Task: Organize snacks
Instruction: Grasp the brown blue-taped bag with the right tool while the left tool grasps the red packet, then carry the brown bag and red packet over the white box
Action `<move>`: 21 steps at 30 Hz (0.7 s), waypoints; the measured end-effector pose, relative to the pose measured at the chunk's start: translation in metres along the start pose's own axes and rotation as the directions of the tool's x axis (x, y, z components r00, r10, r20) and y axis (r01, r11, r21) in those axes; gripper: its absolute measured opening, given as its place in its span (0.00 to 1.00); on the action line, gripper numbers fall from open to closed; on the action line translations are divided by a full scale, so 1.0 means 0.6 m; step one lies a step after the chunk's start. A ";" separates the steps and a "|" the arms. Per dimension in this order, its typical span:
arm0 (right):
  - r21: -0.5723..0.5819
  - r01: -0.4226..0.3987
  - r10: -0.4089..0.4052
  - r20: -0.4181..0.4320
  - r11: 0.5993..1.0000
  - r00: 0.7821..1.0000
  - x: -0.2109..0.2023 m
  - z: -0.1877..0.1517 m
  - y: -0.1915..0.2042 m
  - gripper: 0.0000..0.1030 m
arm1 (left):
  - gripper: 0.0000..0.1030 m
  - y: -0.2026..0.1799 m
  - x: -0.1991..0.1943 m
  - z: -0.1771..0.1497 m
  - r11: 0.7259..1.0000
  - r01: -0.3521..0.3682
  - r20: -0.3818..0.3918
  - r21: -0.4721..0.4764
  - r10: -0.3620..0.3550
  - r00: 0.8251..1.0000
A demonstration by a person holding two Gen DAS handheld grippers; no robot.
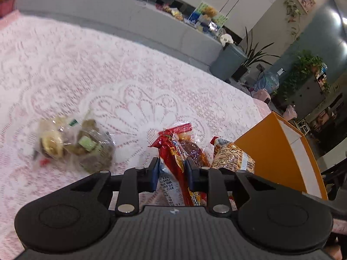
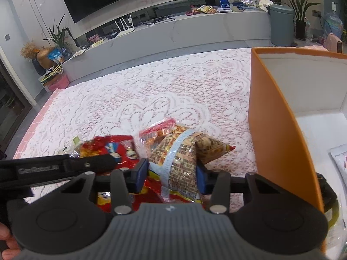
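Far left on the lace cloth [image 1: 86,69]: clear bag of mixed sweets [image 1: 76,145], untouched. Centre: your left gripper [image 1: 172,169] pinches the red packet [image 1: 173,158]; your right gripper [image 2: 172,173] clamps the brown patterned packet [image 2: 184,156], both lifted for boxing. Right: orange box [image 2: 271,108], open, near enough to receive them.

left wrist: low, close, over snacks [image 1: 173,151] | right wrist: same pile [image 2: 173,149]
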State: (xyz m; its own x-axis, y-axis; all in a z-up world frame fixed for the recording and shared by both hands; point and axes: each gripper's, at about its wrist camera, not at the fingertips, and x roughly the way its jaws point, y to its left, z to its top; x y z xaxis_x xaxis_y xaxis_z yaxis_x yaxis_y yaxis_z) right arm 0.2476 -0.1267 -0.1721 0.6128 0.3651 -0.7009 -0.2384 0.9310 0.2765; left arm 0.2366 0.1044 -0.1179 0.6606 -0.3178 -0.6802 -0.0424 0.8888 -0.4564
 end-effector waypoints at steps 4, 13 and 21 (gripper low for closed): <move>-0.011 -0.023 0.023 0.017 1.000 1.000 -0.018 -0.003 0.004 0.40 | 0.27 0.000 -0.028 -0.007 1.000 -0.013 0.025 0.019 0.012 1.000; -0.088 -0.033 0.038 0.046 0.996 0.998 -0.052 -0.019 0.028 0.36 | 0.26 -0.008 -0.061 -0.023 0.999 -0.047 0.043 0.023 0.046 0.998; -0.188 -0.040 0.061 0.106 0.981 0.993 -0.107 -0.029 0.060 0.36 | 0.25 -0.030 -0.106 -0.051 0.999 -0.050 0.063 -0.005 0.050 0.997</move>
State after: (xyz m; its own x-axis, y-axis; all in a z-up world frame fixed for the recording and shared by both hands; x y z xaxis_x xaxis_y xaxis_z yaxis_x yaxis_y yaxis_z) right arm 0.1866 -0.1167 -0.1289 0.6735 0.4187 -0.6092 -0.4001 0.8994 0.1759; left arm 0.1723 0.0988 -0.0839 0.7035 -0.2515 -0.6647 -0.0793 0.9017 -0.4251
